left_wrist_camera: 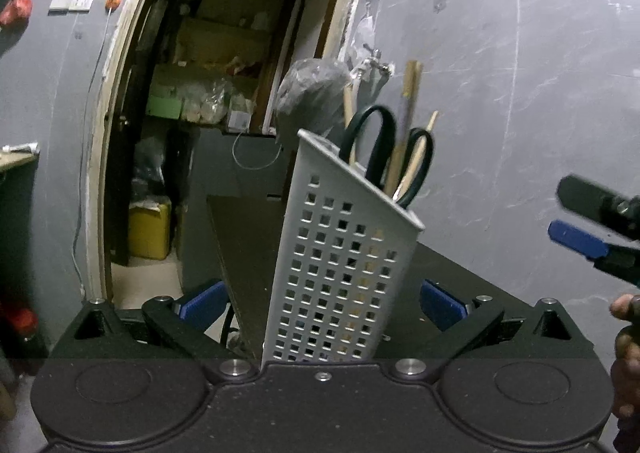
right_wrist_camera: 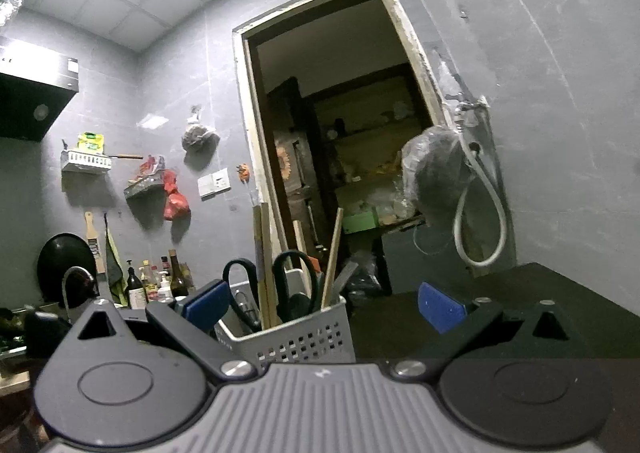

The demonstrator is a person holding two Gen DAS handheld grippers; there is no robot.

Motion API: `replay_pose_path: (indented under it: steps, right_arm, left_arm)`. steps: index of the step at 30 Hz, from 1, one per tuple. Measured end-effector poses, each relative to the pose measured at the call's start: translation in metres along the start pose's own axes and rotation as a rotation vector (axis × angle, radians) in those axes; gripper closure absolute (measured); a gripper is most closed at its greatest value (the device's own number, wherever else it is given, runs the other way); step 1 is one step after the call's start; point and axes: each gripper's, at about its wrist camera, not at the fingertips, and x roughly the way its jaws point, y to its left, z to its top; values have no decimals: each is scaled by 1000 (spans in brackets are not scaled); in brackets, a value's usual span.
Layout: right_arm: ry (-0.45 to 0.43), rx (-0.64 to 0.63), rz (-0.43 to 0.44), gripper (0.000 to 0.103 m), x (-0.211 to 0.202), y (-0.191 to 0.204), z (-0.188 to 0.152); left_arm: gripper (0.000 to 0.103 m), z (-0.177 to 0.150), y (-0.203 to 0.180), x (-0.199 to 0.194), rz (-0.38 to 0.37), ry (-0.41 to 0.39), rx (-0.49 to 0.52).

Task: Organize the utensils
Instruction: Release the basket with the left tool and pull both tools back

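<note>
Straight ahead in the left wrist view, saw a grey perforated holder [left_wrist_camera: 340,273] on a dark counter [left_wrist_camera: 248,245], appearing tilted from this angle. Found black-handled scissors [left_wrist_camera: 372,141] and wooden sticks [left_wrist_camera: 410,93] standing inside the holder, poking above its rim. Noted the left gripper [left_wrist_camera: 320,303] released, its blue pads [left_wrist_camera: 200,303] spread wide on either side of the holder and clear of its walls. Spotted the right gripper [left_wrist_camera: 580,221] well to the right of the holder, one black and one blue finger showing, with a hand [left_wrist_camera: 626,333] below it at the edge. Made out a bagged dark bundle [left_wrist_camera: 312,93] hanging behind the holder, beside an open doorway [left_wrist_camera: 220,93].

Low in the right wrist view, met the same holder [right_wrist_camera: 296,337], scissors [right_wrist_camera: 288,277] and sticks [right_wrist_camera: 332,257] upright in it. Found the right gripper [right_wrist_camera: 324,305] likewise released, jaws wide and grasping nothing, the holder just beside the left-hand pad [right_wrist_camera: 208,303] and apart from the other. Saw a looped hose [right_wrist_camera: 480,221] on the wall, up and right of the holder.
</note>
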Motion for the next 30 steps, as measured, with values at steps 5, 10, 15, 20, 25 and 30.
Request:
replay_pose_path:
  steps: [5,10,15,20,25,30]
  right_arm:
    - [40,17,-59,0,-12,1,-6]
    - [76,7,-100,0,-26,3,-12]
    - [115,0,-110,0,-37,3,-11]
    - [169,-14,-126,0,-45,8,-13]
    - [213,-21,-108,0,-54,14,-15]
    - [254,-7,-74,0,-64,19,-15]
  left_arm:
    - [1,1,2,-25,0,0,1]
    - [1,1,4,-49,9,12,2]
    - [1,-3,5,-68,7,59,14]
    - [1,-8,4,-87,28,73,29]
    - [1,-9,3,-105,86,86,20]
    - [1,-7,1,-120,141,105,30]
